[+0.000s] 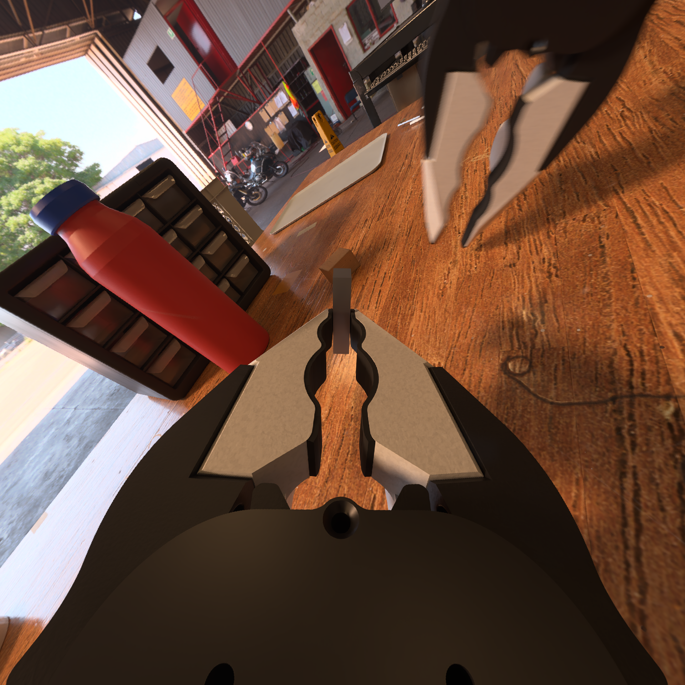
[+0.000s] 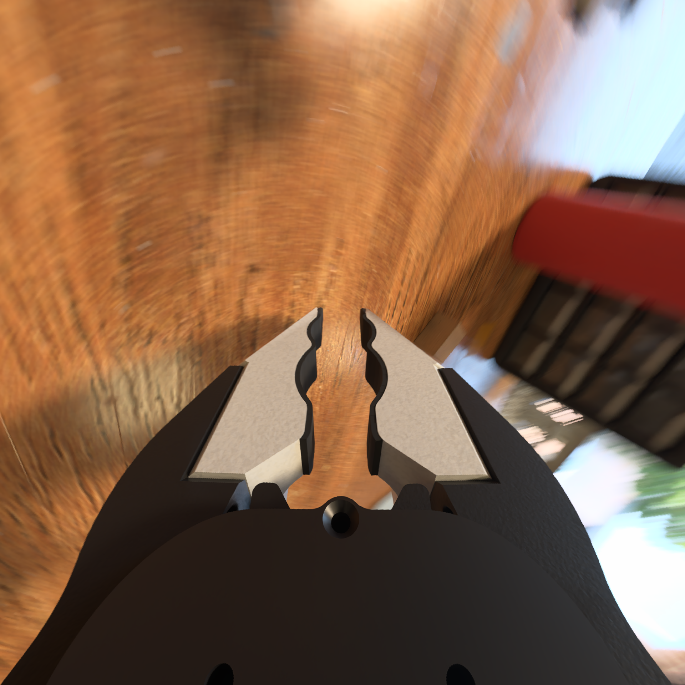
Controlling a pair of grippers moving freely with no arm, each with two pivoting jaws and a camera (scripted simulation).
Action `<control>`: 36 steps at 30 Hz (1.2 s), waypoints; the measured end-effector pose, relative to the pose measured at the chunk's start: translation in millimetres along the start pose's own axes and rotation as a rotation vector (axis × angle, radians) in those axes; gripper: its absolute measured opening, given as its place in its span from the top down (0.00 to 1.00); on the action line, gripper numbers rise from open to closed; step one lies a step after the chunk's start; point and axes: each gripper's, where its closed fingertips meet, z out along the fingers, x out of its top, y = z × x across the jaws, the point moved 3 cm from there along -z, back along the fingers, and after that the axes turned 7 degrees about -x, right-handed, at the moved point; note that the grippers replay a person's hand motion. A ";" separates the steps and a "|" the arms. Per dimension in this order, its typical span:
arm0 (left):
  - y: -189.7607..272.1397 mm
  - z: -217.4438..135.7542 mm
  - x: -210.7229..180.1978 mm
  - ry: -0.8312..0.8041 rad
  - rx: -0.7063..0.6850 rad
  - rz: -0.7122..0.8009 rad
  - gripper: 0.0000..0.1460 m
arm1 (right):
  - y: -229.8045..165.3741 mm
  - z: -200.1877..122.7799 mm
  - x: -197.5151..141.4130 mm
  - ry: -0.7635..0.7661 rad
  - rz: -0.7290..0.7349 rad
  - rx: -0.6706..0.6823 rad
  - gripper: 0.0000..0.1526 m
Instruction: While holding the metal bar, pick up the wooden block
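Hiding wooden block (image 1: 340, 264), perhaps half: metal bar (image 1: 341, 315).

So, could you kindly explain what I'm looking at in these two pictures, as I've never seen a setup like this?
Each picture comes from a camera mounted on a two-finger gripper, looking forward along its fingers.

In the left wrist view, the left gripper is shut on a small grey metal bar above a wooden table. Just past the bar sits the wooden block. To the left, a red bottle with a blue cap leans on a dark drawer organiser, and a pale flat mat lies farther back. The other gripper hangs at upper right.

The right wrist view is blurred by motion. The right gripper is open and holds nothing, pointing down at the table.
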 end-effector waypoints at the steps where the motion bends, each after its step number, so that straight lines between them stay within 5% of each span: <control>1: 0.1 0.2 0.0 0.000 0.000 0.000 0.95 | 11.5 5.5 -4.7 -0.015 0.187 0.034 0.84; 4: 0.8 1.0 -0.6 -0.004 -0.005 0.004 0.95 | 43.4 27.3 -19.0 -0.004 0.574 0.105 0.81; 9: 2.6 0.8 -1.0 -0.001 -0.016 0.011 0.95 | 82.3 69.3 -46.7 0.117 0.960 0.266 0.67; 14: 1.7 0.4 -1.3 0.008 -0.022 -0.006 0.95 | 102.4 93.3 -79.1 0.206 1.175 0.347 0.60; 22: 1.7 0.8 -0.5 0.020 -0.038 -0.028 0.95 | 82.0 105.1 -88.3 0.108 0.953 0.436 0.59; 26: 1.8 1.1 -1.3 0.015 -0.041 -0.033 0.95 | 84.6 106.0 -83.8 0.092 0.908 0.422 0.80; 28: 1.5 1.2 -2.2 0.010 -0.042 -0.040 0.95 | 85.4 102.8 -80.0 0.071 0.825 0.392 0.81; 32: 2.9 3.1 -4.8 -0.006 -0.075 -0.078 0.95 | 94.8 81.4 -51.9 0.090 0.483 0.133 0.81; 36: -0.8 3.6 -9.0 -0.035 -0.053 -0.101 0.95 | 95.2 54.9 -21.0 0.006 -0.144 -0.238 0.81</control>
